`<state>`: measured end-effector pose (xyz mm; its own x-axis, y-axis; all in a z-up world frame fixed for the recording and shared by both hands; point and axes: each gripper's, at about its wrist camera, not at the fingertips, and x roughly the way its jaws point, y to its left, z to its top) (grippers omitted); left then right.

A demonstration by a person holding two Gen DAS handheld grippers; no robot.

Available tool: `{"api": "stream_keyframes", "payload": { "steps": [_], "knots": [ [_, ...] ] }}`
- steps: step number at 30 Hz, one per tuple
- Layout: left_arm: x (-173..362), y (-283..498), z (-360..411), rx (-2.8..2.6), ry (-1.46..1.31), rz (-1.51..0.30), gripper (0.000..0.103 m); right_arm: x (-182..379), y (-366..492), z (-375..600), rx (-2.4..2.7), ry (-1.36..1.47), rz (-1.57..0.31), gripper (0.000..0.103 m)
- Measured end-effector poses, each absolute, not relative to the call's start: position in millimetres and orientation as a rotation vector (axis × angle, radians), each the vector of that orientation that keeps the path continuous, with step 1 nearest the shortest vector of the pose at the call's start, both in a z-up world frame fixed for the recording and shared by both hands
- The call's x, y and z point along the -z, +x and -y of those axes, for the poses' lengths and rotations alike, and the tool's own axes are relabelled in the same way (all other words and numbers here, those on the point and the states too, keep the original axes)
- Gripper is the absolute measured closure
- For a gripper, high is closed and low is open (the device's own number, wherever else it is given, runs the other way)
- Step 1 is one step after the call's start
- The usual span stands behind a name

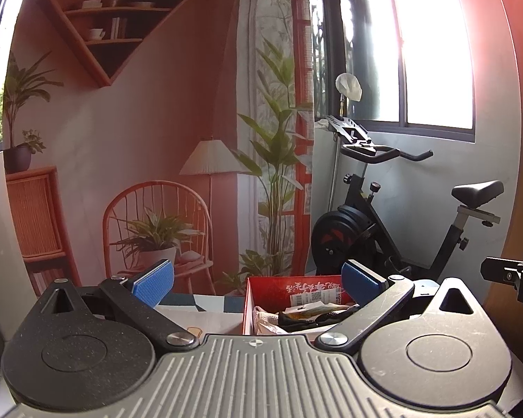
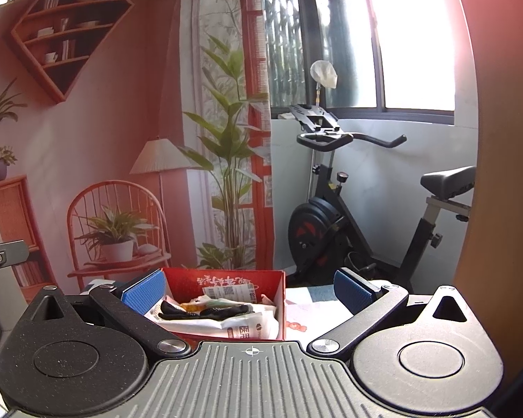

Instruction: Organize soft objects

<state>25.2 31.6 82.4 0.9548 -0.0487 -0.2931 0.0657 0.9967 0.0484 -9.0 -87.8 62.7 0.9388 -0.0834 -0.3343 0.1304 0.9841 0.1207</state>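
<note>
Both the left hand-held gripper [image 1: 258, 284] and the right hand-held gripper [image 2: 249, 287] are spread and empty, while the red box [image 2: 226, 284] on the counter already holds soft packets [image 2: 240, 324], so the sorting seems nearly finished.

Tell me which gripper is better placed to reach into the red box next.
Right, probably. The right gripper is open with the red box and its soft items centred between its fingers. The left gripper, also open, sees the box off to its right side.
</note>
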Motion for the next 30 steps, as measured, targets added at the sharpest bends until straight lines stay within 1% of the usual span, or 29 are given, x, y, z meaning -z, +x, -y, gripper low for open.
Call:
{"api": "stream_keyframes", "payload": {
  "steps": [30],
  "knots": [
    [-78.7,27.0,-32.8,0.078,0.051,-0.329,0.0,-54.9,-8.7,85.9,0.107,0.147,-0.348,0.0]
  ]
}}
